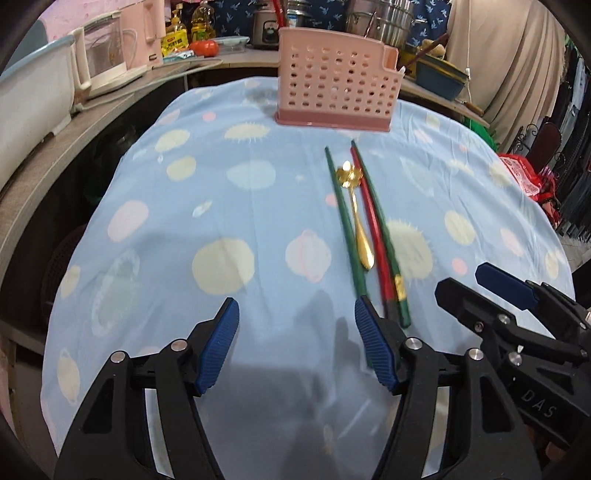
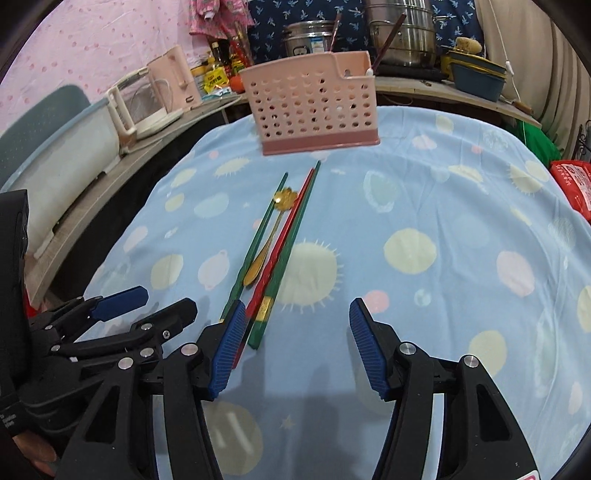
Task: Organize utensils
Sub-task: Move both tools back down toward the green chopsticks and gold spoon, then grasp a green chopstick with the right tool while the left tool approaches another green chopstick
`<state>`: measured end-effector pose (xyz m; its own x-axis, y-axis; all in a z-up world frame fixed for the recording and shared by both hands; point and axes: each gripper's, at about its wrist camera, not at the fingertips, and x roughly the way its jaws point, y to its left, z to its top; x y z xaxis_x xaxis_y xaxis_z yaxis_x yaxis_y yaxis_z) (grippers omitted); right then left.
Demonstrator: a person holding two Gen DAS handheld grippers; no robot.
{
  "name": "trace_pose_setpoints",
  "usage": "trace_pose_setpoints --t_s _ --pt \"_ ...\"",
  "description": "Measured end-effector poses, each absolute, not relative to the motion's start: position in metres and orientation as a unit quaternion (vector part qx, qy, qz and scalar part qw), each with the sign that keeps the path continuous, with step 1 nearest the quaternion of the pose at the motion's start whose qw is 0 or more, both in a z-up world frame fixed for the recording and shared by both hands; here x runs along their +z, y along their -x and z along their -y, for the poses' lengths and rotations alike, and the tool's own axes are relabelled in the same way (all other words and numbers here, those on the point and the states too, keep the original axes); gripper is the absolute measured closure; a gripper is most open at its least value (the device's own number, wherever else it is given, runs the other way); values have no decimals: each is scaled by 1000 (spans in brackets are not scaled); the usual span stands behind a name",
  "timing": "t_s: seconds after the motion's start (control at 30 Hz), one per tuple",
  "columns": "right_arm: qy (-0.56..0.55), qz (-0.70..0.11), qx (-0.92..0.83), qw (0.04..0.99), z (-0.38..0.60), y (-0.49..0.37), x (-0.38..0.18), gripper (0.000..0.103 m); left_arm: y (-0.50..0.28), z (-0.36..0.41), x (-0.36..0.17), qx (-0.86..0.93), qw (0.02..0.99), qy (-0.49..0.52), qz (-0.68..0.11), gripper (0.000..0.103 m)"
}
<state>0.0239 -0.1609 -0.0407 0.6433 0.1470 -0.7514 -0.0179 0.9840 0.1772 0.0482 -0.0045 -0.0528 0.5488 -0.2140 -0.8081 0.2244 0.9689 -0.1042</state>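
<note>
On the blue spotted cloth (image 1: pixel 177 229) lie two green chopsticks (image 1: pixel 344 221), a red chopstick (image 1: pixel 372 221) and a gold spoon (image 1: pixel 360 229) with a flower-shaped bowl, side by side. Behind them a pink perforated utensil holder (image 1: pixel 332 81) stands upright at the far edge. My left gripper (image 1: pixel 297 314) is open over bare cloth, its right finger covering the near end of one green chopstick. My right gripper (image 2: pixel 298 312) is open too, with its left finger over the chopsticks' (image 2: pixel 295 236) near ends beside the spoon (image 2: pixel 264 247). Each gripper also shows in the other's view, the right gripper (image 1: pixel 467 280) and the left gripper (image 2: pixel 168 301).
A counter runs behind and to the left with a white tub (image 1: pixel 33 99), a pink kettle (image 2: pixel 177 81), oil bottles (image 1: pixel 201 24), steel pots (image 2: pixel 402 29) and blue basins (image 2: pixel 476 75). A red bag (image 2: pixel 576 184) sits off the table's right side.
</note>
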Motion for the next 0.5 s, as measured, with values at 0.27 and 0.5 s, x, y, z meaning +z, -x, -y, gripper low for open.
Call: trace_pose_setpoints --t_s 0.27,0.5 --pt "-68 -434 50 897 150 -31 -52 49 -46 -8 -60 -114 876 -1 -468 42" --pt "-64 -444 43 893 149 -39 -58 56 -46 -8 -60 -116 875 -1 -470 42"
